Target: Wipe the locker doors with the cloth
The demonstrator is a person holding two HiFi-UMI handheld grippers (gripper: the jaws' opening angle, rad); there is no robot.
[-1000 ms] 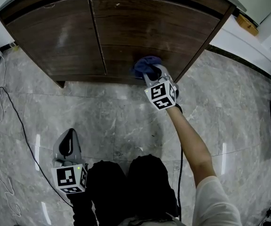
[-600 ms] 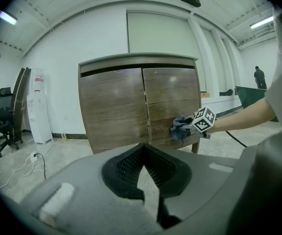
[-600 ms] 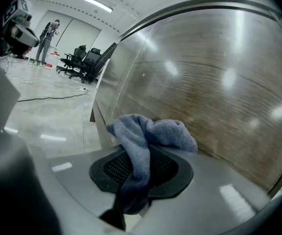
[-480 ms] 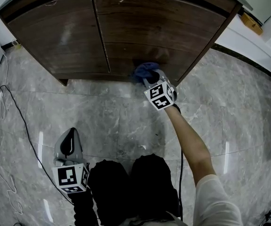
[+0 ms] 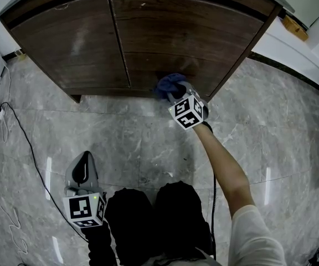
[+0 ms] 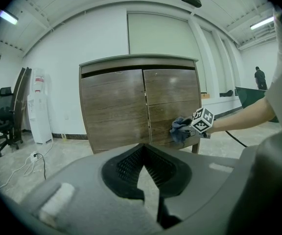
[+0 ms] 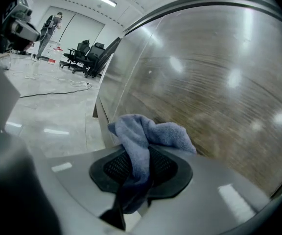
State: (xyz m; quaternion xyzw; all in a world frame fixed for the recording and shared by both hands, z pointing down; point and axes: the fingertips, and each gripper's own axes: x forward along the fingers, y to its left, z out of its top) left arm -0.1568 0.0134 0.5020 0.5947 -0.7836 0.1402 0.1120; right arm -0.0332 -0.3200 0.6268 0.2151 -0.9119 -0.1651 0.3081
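A dark wooden locker with two doors stands ahead; its left door (image 5: 71, 37) and right door (image 5: 187, 32) show in the head view. My right gripper (image 5: 173, 92) is shut on a blue cloth (image 5: 168, 83), which presses against the lower part of the right door. In the right gripper view the cloth (image 7: 146, 136) bunches out of the jaws against the wood (image 7: 219, 97). My left gripper (image 5: 81, 170) hangs low over the floor, away from the locker, shut with nothing in it. From the left gripper view the locker (image 6: 138, 106) and the cloth (image 6: 180, 129) appear ahead.
Grey marble floor (image 5: 121, 143) lies before the locker. A black cable (image 5: 15, 132) trails across the floor at left. A white water dispenser (image 6: 38, 106) and office chairs (image 6: 4, 121) stand left of the locker. The person's knees (image 5: 154, 215) are below.
The right gripper with the cloth has shifted slightly left and down along the bottom of the right door. The left gripper has stayed where it was.
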